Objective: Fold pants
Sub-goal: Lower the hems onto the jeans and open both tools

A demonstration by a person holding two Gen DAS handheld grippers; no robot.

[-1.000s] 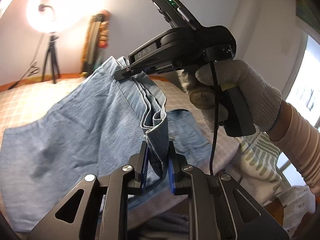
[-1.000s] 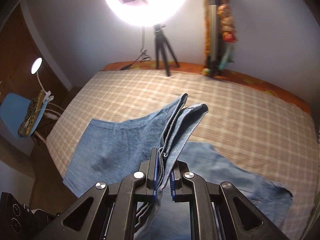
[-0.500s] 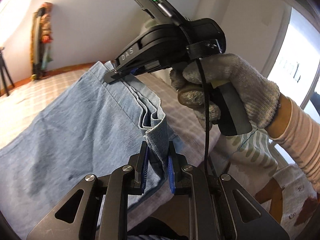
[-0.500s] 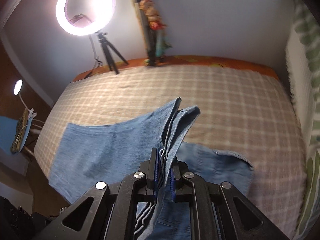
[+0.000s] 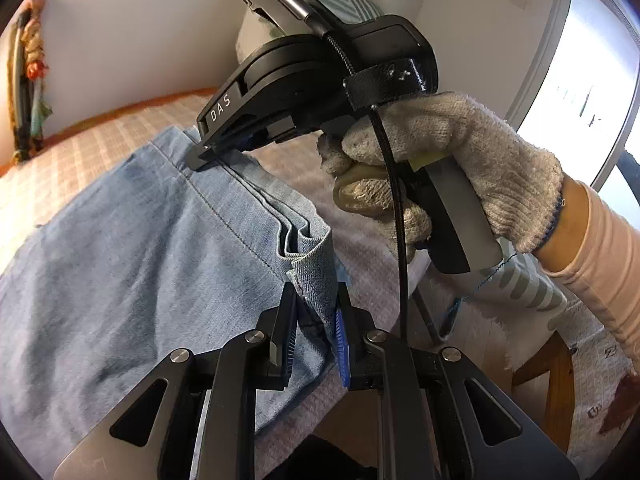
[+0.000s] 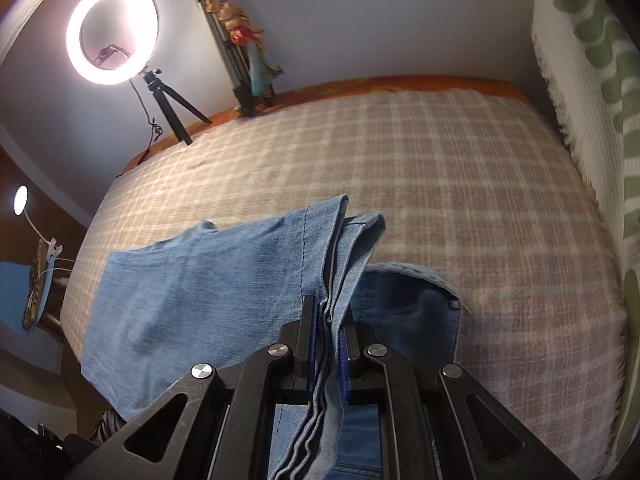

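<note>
Left gripper (image 5: 316, 312): jaws closed on a bunched corner of the light blue denim pants (image 5: 140, 264), the fabric pinched between the blue pads (image 5: 340, 340) and rising out of them in stacked hem layers.

Right gripper (image 6: 326, 340): jaws closed on several stacked edges of the same pants (image 6: 192, 288), the layers running straight through the narrow gap. In the left wrist view the right gripper (image 5: 212, 152) clamps the far end of the same folded edge, held by a hand in a grey knitted glove (image 5: 448, 160).

The edge between the two grippers is lifted; the remaining denim drapes onto the bed with the beige checked blanket (image 6: 440, 168). A darker denim portion (image 6: 408, 304) lies flat on the blanket just right of the right gripper.

A lit ring light on a tripod (image 6: 112, 32) stands at the far edge of the bed. No containers are visible.
</note>
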